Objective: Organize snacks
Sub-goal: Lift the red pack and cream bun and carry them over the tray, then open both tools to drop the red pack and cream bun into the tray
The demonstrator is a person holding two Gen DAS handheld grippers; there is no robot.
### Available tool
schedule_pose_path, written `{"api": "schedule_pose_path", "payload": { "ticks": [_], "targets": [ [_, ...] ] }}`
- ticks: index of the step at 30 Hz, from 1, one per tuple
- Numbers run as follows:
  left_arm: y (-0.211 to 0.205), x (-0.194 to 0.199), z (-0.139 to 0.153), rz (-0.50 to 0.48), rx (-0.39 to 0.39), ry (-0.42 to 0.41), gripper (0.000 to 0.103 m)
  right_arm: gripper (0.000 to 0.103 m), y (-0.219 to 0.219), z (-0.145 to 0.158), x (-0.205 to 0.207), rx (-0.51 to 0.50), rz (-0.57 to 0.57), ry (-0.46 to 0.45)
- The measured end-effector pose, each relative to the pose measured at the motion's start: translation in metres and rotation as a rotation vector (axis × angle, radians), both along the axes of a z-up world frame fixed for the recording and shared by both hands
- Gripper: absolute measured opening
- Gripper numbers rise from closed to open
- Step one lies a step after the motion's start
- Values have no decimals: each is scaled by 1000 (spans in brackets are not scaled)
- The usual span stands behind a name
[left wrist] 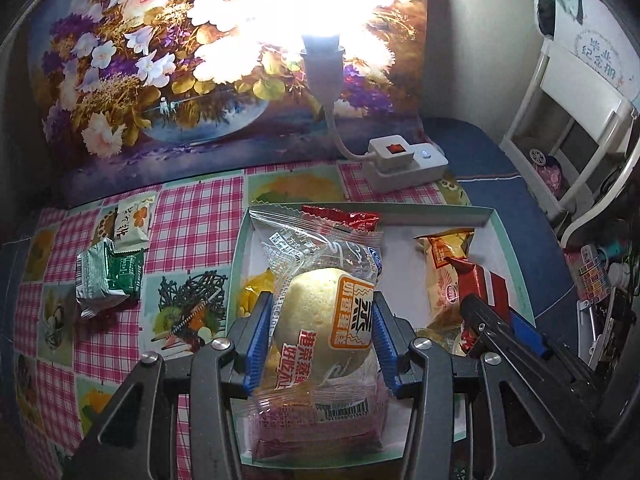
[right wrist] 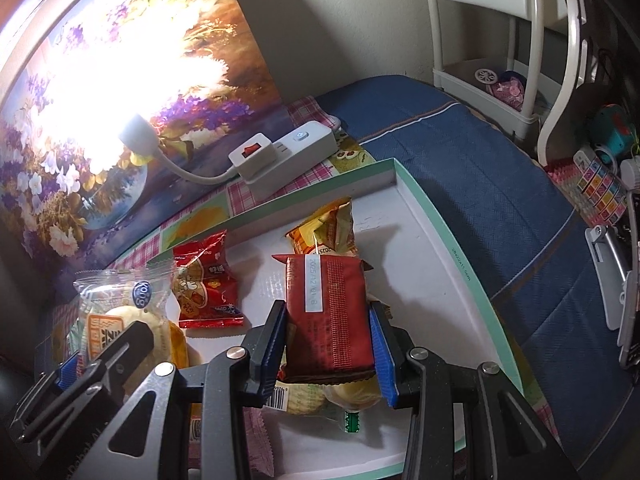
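On the checked tablecloth (left wrist: pixel 192 224) at the far left lie two loose snacks, touching at one corner: a cream-coloured packet (left wrist: pixel 134 222) and, just in front of it, a green packet (left wrist: pixel 110 282). Neither is in the box.

Right of them stands one shallow box (left wrist: pixel 516 248) with a teal rim and a white floor, holding the rest. The left gripper (left wrist: pixel 320 336) is clenched on a clear-wrapped steamed cake (left wrist: pixel 320 320), its two blue pads pressing the wrapper from either side above the box's left part. Behind the cake sits one red sachet (right wrist: pixel 206 284) on the box floor. Something yellow shows under the cake — possibly another packet, though the view there is too crowded to count it.

Further right, one orange-yellow packet (right wrist: pixel 326 228) lies towards the far wall of the box. In front of it the right gripper (right wrist: pixel 332 344) grasps a dark red wafer pack (right wrist: pixel 330 312), held flat between its pads above the box floor, with a white date strip along its back. Beneath that pack a further pale, clear-wrapped item (right wrist: pixel 352 398) can be seen, partly hidden.

So the count runs: two snacks outside, two gripped — one per gripper — and at least three lying in the box.

Behind the box are one white power strip (left wrist: pixel 404 164) with a lit gooseneck lamp (left wrist: pixel 322 52), and one flower painting (left wrist: pixel 160 60). At the far right stands one white shelf unit (left wrist: pixel 560 120) beside a blue cloth (right wrist: pixel 460 152).
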State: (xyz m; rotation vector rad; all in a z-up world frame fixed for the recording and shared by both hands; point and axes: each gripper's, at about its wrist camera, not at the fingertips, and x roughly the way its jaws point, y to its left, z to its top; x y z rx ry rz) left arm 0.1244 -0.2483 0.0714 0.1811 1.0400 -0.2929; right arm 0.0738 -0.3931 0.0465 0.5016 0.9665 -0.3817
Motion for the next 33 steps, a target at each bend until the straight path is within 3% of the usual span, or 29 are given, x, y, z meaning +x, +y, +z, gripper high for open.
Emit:
{"api": "schedule_pose_path", "payload": {
  "ticks": [16, 19, 23, 25, 28, 33],
  "targets": [
    [12, 6, 1, 53, 16, -5, 55, 42, -1, -2, 2, -1, 6, 1],
    [18, 9, 1, 87, 25, -3, 69, 43, 0, -1, 2, -11, 8, 6],
    [29, 14, 2, 132, 35, -2, 70, 44, 3, -1, 4, -35, 23, 18],
    [35, 16, 1, 162, 49, -1, 72, 52, 4, -1, 6, -40, 30, 19],
    [42, 19, 1, 198, 57, 0, 90, 62, 6, 0, 7, -44, 42, 21],
    [54, 24, 2, 256, 65, -5, 90, 74, 10, -1, 9, -58, 53, 26]
  ]
}}
